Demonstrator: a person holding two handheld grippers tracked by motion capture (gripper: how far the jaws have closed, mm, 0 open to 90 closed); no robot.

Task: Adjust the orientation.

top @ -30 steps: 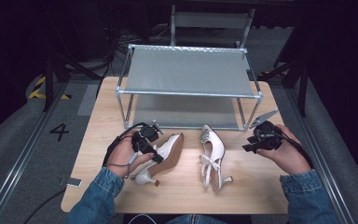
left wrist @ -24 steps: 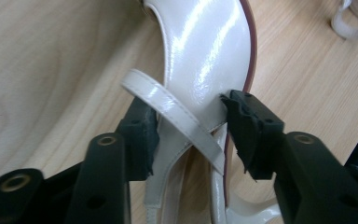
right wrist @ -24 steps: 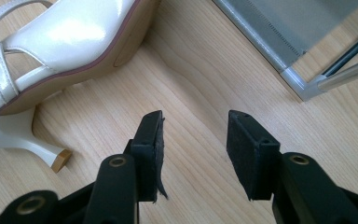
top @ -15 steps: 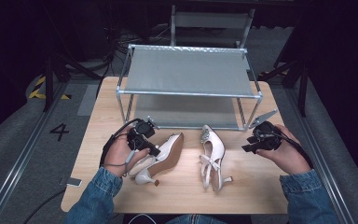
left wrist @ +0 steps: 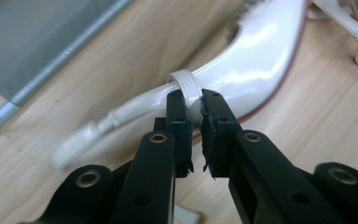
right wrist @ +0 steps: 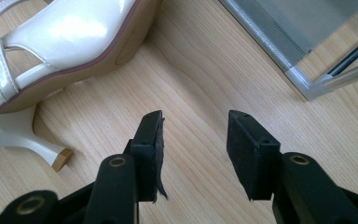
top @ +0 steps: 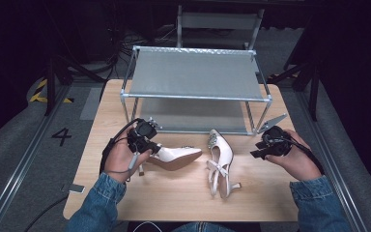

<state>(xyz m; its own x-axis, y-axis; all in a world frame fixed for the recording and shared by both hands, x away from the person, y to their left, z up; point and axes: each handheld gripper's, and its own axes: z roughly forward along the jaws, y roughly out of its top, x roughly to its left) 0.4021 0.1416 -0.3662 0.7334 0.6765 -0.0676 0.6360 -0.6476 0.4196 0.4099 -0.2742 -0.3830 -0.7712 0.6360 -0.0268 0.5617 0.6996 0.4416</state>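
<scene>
The left gripper (top: 150, 141) was at about 8 o'clock on the desk (top: 183, 198), in front of the left leg of the metal rack (top: 193, 75). Its jaws had just been closing, and in the left gripper view they were clamped on the thin white strap (left wrist: 186, 86) of the left shoe (top: 176, 155). This white high-heeled shoe lay on its side near the middle of the desk, with its toe pointing toward 3 o'clock and its heel end at the left gripper.

The second shoe (top: 221, 157) stood just beside it, at about 5 o'clock from the desk's middle, with its toe pointing toward the rack at 12 o'clock and its heel toward the person. The two shoes were near each other, but I cannot tell if they touched.

The right gripper (top: 260, 148) was at about 4 o'clock, near the right leg of the rack. Its jaws stood apart over the bare wood, with nothing between them; in the right gripper view the second shoe lay at the upper left, apart from the jaws.
</scene>
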